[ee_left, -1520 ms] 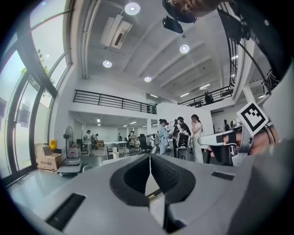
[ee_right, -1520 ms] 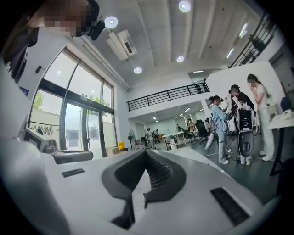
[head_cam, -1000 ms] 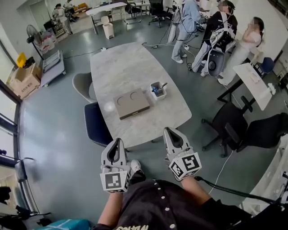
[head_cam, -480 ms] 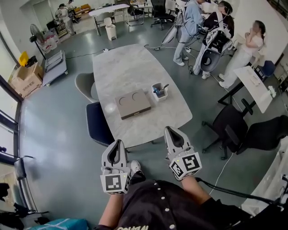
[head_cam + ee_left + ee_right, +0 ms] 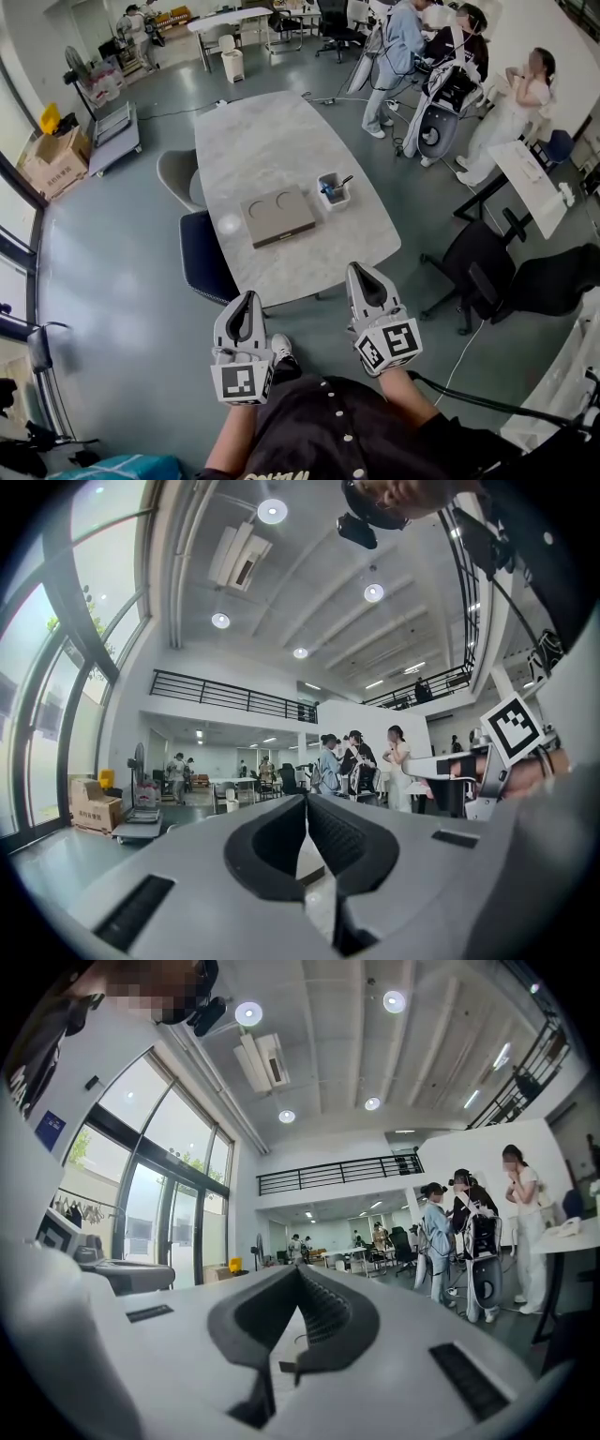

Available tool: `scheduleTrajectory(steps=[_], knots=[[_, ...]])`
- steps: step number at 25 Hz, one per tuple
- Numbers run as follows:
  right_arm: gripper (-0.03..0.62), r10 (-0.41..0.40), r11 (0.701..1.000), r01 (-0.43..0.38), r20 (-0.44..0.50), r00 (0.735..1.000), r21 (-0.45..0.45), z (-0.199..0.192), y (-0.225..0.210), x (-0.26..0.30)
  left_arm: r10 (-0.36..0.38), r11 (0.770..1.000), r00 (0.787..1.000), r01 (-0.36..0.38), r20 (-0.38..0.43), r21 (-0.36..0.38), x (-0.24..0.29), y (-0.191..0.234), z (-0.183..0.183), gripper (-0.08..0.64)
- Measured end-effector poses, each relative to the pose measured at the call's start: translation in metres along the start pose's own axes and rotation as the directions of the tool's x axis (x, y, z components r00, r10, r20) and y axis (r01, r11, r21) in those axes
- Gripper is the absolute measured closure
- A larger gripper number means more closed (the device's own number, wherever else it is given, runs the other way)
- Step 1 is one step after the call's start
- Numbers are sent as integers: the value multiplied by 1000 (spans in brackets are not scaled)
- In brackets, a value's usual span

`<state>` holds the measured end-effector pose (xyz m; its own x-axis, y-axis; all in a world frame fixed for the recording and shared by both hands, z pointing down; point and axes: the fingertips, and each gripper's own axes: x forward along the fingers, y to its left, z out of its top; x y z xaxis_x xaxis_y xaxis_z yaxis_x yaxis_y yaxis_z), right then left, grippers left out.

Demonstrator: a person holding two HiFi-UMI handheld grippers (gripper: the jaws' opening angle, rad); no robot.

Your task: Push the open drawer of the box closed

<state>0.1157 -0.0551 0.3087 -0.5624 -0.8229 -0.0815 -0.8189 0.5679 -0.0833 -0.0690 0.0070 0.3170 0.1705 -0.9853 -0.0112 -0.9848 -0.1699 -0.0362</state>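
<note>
A flat taupe box (image 5: 277, 215) with two round hollows in its top lies on the pale marble table (image 5: 262, 141), near the front end. From this height I cannot make out its drawer. Both grippers hang close to the person's body, short of the table's near edge and well away from the box. My left gripper (image 5: 246, 298) is shut with nothing in it, and so is my right gripper (image 5: 361, 270). The left gripper view shows my left gripper (image 5: 306, 799) with its jaws meeting at the tips. In the right gripper view, my right gripper (image 5: 298, 1269) looks the same.
A small white cup of pens (image 5: 330, 188) stands just right of the box. A dark blue chair (image 5: 202, 258) and a grey chair (image 5: 173, 178) sit at the table's left side. A black office chair (image 5: 478, 272) is on the right. Several people stand at the back right.
Hardly anything differs: the head view has shifted a little, so the table sits slightly to the right. Both grippers stay shut in the same place by the body.
</note>
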Motion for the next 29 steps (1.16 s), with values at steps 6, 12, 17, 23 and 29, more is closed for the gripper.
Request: scheduleTrajectory(steps=[6, 12, 17, 23, 29], knots=[[595, 14, 1000, -14, -6, 1000, 2, 0, 5, 2, 1, 1000, 1000, -1, 2, 2, 0, 2, 1, 543], [595, 16, 1000, -16, -1, 1000, 2, 2, 10, 3, 7, 1000, 1000, -7, 2, 3, -5, 5, 1, 543], [595, 14, 1000, -14, 0, 1000, 3, 2, 11, 3, 9, 1000, 1000, -9, 2, -1, -5, 6, 0, 543], [595, 12, 1000, -12, -1, 1000, 8, 0, 11, 3, 7, 1000, 1000, -7, -1, 0, -5, 6, -1, 543], [595, 15, 1000, -15, 4, 1000, 9, 0, 15, 5, 6, 1000, 1000, -6, 0, -1, -7, 9, -2, 543]])
